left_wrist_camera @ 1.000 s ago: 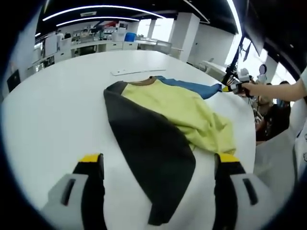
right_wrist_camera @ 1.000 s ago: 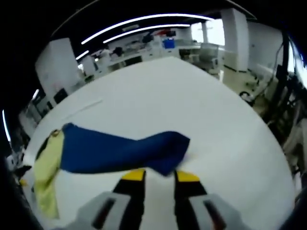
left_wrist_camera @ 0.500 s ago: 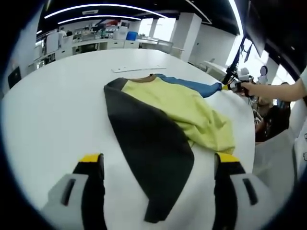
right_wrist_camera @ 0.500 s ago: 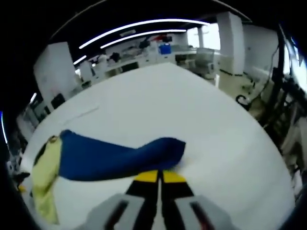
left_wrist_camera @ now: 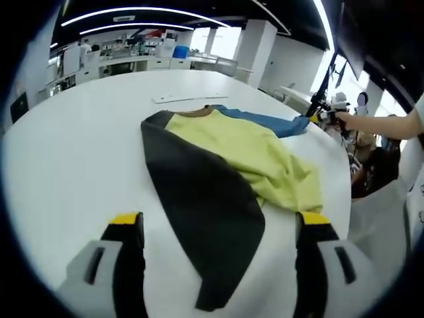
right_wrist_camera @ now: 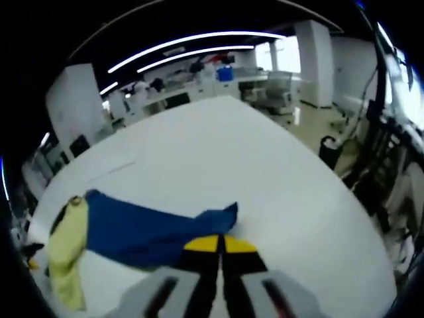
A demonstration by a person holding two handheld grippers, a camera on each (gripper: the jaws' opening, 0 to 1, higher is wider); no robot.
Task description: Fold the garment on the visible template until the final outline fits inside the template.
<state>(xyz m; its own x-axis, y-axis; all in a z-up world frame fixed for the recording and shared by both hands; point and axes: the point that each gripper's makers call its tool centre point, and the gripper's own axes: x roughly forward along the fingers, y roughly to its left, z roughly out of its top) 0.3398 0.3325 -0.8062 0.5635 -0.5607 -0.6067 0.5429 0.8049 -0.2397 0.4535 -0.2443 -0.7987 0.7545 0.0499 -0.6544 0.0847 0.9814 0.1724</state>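
Observation:
A garment lies spread on the white table [left_wrist_camera: 73, 159]: a yellow body [left_wrist_camera: 252, 156], a black sleeve [left_wrist_camera: 205, 212] reaching toward me, and a blue sleeve [left_wrist_camera: 271, 121] at the far side. My left gripper [left_wrist_camera: 222, 232] stands open near the table's front edge, its jaws either side of the black sleeve's end and not touching it. In the right gripper view the blue sleeve [right_wrist_camera: 142, 228] is lifted a little, and my right gripper [right_wrist_camera: 220, 246] is shut on its cuff. That gripper [left_wrist_camera: 317, 116] also appears at the sleeve's far tip, held by a hand.
A thin white strip [left_wrist_camera: 189, 99] lies on the table beyond the collar. A person's arm [left_wrist_camera: 384, 126] reaches in from the right. Desks and shelves stand in the room behind. The table's edge [right_wrist_camera: 344, 218] drops off to the right of the right gripper.
My right gripper has shut on the blue sleeve's cuff and raised it, pulling the sleeve up off the table. The left gripper has stayed in place, open.

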